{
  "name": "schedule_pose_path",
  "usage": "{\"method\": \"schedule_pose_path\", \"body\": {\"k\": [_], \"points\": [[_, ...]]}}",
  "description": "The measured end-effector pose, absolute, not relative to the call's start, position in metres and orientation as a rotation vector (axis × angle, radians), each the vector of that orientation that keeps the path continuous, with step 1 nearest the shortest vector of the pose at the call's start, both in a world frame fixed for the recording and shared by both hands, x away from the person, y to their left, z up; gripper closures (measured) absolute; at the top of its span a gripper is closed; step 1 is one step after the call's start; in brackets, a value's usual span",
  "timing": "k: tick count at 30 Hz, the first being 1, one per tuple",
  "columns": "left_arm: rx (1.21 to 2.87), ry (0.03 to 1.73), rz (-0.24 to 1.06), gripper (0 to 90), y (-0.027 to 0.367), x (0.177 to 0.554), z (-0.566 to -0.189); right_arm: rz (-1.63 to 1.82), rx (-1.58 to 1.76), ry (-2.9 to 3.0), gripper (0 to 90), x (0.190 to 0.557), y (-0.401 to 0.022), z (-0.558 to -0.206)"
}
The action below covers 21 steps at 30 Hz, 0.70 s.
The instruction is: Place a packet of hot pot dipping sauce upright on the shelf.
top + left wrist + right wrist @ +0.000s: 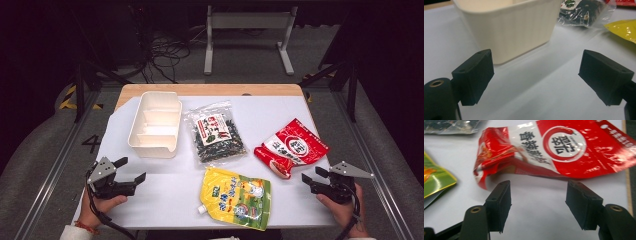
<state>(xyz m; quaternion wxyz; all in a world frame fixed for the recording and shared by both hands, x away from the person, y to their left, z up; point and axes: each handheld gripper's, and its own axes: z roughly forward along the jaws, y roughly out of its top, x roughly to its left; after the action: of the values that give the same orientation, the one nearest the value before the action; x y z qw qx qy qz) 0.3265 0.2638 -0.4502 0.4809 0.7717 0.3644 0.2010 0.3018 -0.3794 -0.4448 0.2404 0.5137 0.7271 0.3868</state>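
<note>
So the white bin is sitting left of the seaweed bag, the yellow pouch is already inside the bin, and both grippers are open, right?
Not quite. The yellow pouch is not inside the white bin; it lies flat on the table, nearer the person than the seaweed bag, as the high view shows. The rest holds: the bin sits left of the seaweed bag, and the left gripper and right gripper are open.

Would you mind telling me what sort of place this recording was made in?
Probably a lab or data-collection studio, not a kitchen: a white-topped table staged with snack packets, loose cables on grey floor behind it, and hazard tape at its left.
</note>
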Motion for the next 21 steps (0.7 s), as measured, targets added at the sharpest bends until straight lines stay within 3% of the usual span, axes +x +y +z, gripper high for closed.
{"method": "schedule_pose_path", "body": {"k": [4,12,21], "points": [[1.926,0.863,0.419,16.5,0.255,0.329,-0.451,1.048,1.519,1.949,27.2,0.307,-0.386,-0.450],[2.052,0.810,0.418,15.5,0.236,0.331,-0.458,1.148,1.636,1.979,19.0,0.338,-0.387,-0.452],[2.101,0.793,0.451,16.5,0.227,0.331,-0.459,1.274,1.770,1.914,17.0,0.363,-0.388,-0.451]]}}
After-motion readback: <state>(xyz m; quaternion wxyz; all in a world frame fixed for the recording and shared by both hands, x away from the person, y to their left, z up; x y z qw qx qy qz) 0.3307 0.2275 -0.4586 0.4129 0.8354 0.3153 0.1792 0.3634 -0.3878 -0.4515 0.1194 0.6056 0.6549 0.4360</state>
